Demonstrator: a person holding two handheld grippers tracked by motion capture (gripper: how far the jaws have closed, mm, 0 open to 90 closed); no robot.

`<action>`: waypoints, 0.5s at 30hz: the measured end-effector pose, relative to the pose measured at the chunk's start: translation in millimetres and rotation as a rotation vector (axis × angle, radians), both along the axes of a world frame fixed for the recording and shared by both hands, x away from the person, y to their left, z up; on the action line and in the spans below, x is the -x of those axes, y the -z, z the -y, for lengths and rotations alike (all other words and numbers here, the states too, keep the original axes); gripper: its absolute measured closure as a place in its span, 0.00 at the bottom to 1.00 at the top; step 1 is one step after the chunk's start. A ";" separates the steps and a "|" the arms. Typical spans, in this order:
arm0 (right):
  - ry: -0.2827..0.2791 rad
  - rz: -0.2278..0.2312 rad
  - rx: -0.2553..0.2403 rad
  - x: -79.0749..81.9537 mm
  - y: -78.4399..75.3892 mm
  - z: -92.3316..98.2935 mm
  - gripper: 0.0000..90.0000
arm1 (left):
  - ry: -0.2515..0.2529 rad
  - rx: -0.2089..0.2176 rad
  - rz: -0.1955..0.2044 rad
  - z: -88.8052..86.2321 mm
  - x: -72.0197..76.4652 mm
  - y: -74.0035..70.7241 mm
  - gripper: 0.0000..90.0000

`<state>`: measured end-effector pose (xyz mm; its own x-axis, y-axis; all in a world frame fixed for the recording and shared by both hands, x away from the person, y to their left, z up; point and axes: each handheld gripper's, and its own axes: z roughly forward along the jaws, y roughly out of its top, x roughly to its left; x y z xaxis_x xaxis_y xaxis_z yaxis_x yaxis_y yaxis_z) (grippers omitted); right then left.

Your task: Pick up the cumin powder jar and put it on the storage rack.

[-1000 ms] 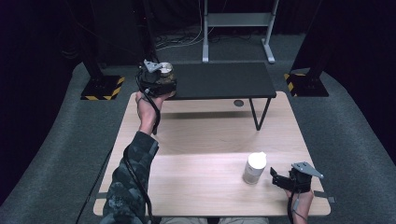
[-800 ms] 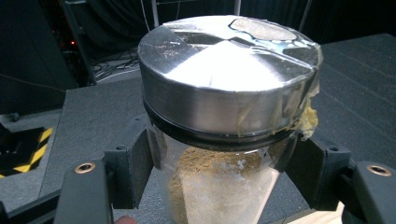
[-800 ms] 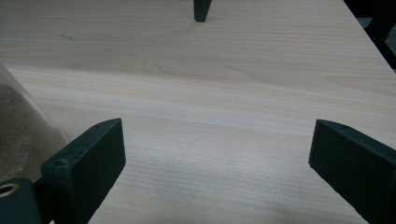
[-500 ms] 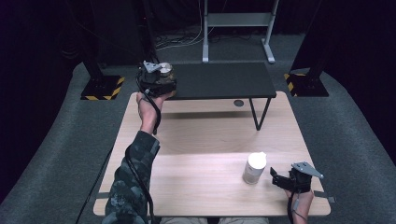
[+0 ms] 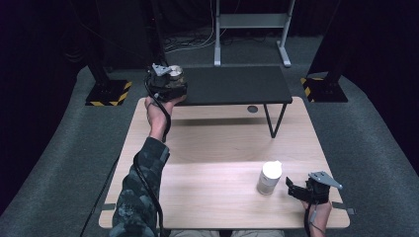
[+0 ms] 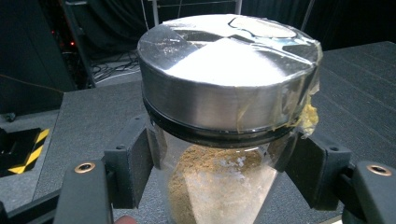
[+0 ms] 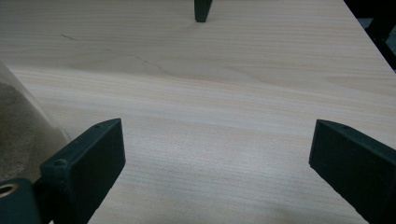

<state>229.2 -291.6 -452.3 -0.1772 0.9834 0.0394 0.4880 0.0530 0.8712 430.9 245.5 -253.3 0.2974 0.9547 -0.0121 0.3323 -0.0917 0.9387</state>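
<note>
My left gripper [image 5: 167,83] is shut on a glass jar [image 6: 224,177] with a shiny metal lid [image 5: 174,72] and brown powder inside. Its pads [image 6: 135,161] press the glass just under the lid. The jar is held at the left end of the black raised shelf [image 5: 237,85]; whether it rests on the shelf I cannot tell. My right gripper [image 5: 295,189] lies low over the wooden table [image 5: 222,143] near its front right, open with nothing between its fingers [image 7: 88,163]. A second jar with a white lid [image 5: 270,177] stands just left of it.
The shelf stands on thin black legs [image 5: 269,121] over the far part of the table. Yellow-and-black striped bases [image 5: 108,93] sit on the grey floor at both sides. A metal stand [image 5: 252,22] is behind the shelf.
</note>
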 end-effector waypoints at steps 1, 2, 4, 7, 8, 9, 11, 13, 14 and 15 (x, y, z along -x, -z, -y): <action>-0.001 0.000 0.000 0.0 0.0 0.1 0.02 | 0.000 0.000 0.001 0.0 0.0 0.2 0.33; -0.002 0.001 0.001 0.0 0.1 0.2 0.02 | 0.000 0.000 0.001 -0.1 0.0 0.2 0.33; -0.004 0.000 -0.001 0.0 0.1 0.6 0.02 | 0.001 0.000 0.001 -0.1 0.0 0.2 0.33; -0.007 -0.002 -0.001 -0.5 -0.2 1.0 0.02 | 0.000 0.000 0.001 -0.1 0.3 0.3 0.33; -0.007 -0.001 0.000 -0.5 -0.1 0.9 0.01 | 0.000 0.001 0.001 -0.1 0.3 0.3 0.33; -0.007 -0.001 0.001 -0.4 -0.1 0.7 0.01 | 0.000 0.000 0.000 -0.1 0.2 0.1 0.33; -0.009 -0.002 0.003 -0.6 -0.2 0.6 0.01 | 0.001 -0.001 -0.001 -0.2 0.0 -0.3 0.33; -0.010 -0.002 0.003 -0.7 -0.2 0.7 0.01 | 0.001 -0.003 -0.003 0.0 -0.2 -1.0 0.33; -0.011 -0.003 0.003 -0.9 -0.3 0.9 0.01 | 0.001 -0.003 -0.004 0.0 -0.3 -1.1 0.33; -0.012 -0.004 0.002 -1.1 -0.5 1.0 0.01 | 0.001 -0.004 -0.004 0.0 -0.3 -1.3 0.33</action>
